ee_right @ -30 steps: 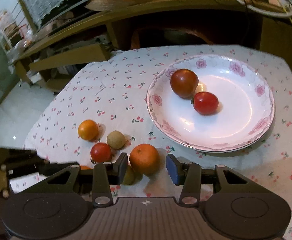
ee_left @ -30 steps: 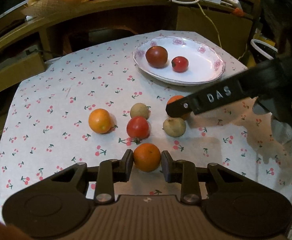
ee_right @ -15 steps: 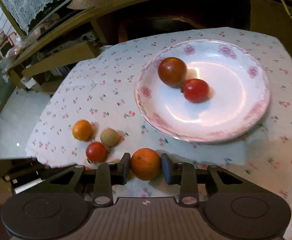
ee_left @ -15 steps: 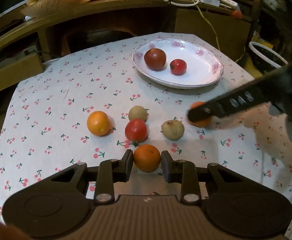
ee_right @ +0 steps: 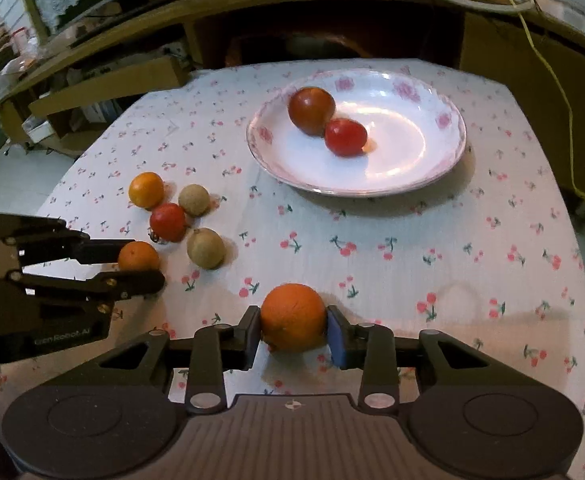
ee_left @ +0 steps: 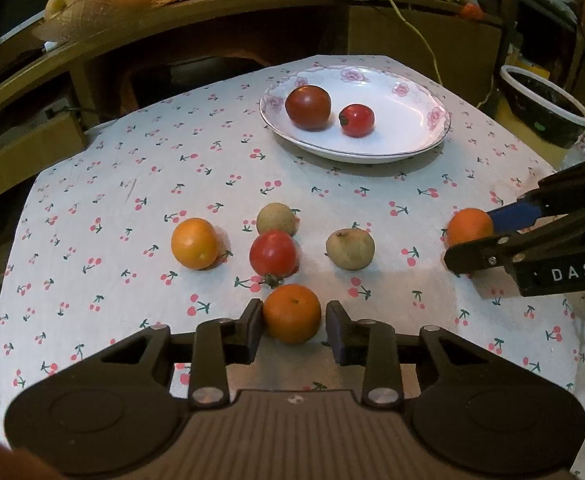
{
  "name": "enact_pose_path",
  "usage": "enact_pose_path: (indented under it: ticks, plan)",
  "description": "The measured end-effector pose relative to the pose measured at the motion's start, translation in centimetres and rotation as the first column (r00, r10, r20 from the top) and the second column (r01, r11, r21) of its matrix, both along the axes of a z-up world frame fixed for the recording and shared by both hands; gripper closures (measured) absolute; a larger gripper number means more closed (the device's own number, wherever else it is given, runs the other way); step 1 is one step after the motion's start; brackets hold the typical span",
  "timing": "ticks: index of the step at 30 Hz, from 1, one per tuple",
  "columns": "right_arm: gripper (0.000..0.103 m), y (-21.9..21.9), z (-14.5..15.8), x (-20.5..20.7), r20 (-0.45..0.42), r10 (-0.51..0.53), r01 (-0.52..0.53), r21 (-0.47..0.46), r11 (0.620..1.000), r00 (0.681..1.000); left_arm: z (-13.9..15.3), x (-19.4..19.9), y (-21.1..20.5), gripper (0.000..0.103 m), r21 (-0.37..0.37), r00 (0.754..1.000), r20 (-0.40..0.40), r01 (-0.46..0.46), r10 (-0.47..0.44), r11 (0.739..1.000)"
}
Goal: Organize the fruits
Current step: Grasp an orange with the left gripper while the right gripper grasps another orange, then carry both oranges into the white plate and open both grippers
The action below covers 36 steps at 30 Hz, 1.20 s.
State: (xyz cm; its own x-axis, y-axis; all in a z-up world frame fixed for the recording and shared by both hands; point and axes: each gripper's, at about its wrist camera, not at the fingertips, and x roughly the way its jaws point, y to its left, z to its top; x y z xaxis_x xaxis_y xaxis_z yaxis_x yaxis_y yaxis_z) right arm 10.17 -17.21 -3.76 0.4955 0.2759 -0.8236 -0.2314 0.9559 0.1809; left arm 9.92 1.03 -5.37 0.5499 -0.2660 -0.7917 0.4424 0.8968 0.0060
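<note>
Item: right gripper (ee_right: 293, 338), fingers clamped on an orange (ee_right: 293, 317), lower centre.

Item: left gripper (ee_left: 292, 326), jaws just eased wider, right pad clear of a second orange (ee_left: 291, 313).

Handling: carry level to plate (ee_right: 444, 170), upper centre; release low, clear of both tomatoes.

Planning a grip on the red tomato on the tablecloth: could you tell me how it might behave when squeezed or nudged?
The red tomato looks round, so a nudge would probably roll it, perhaps into the pale brown fruit close by. Its glossy skin may slip, and squeezing likely bruises it.
</note>
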Motion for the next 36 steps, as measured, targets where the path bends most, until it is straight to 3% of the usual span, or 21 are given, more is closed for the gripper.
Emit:
enact_pose_path:
  ticks: [9,23,26,28,29,36]
  plan:
    - [0.060,-0.1,0.0,0.0,0.019,0.026,-0.027,0.013,1.000,0.999,-0.1,0.4,0.2,0.055,-0.002,1.000,-0.005,-0.020,0.020,1.000]
    - [0.054,-0.1,-0.2,1.3,0.033,0.024,-0.025,0.018,1.000,0.999,0.0,0.2,0.7,0.053,-0.014,0.999,-0.019,-0.033,0.033,0.999]
    - [0.055,0.0,-0.2,1.2,0.032,0.029,-0.029,0.006,1.000,0.999,0.0,0.2,0.8,0.061,-0.022,0.999,-0.027,-0.032,0.031,0.999]
    - [0.062,0.1,-0.1,1.2,0.031,0.033,-0.032,-0.010,0.999,0.999,0.1,0.1,0.7,0.067,-0.026,0.999,-0.025,-0.025,0.025,0.999]
    - [0.067,0.1,-0.1,1.2,0.032,0.032,-0.031,-0.019,0.999,0.999,0.1,0.1,0.6,0.067,-0.024,0.999,-0.024,-0.024,0.023,0.999]
    - [0.069,0.3,0.0,1.2,0.029,0.039,-0.038,-0.029,0.999,0.999,0.6,0.3,0.3,0.068,-0.026,0.999,-0.013,-0.030,0.029,0.999]
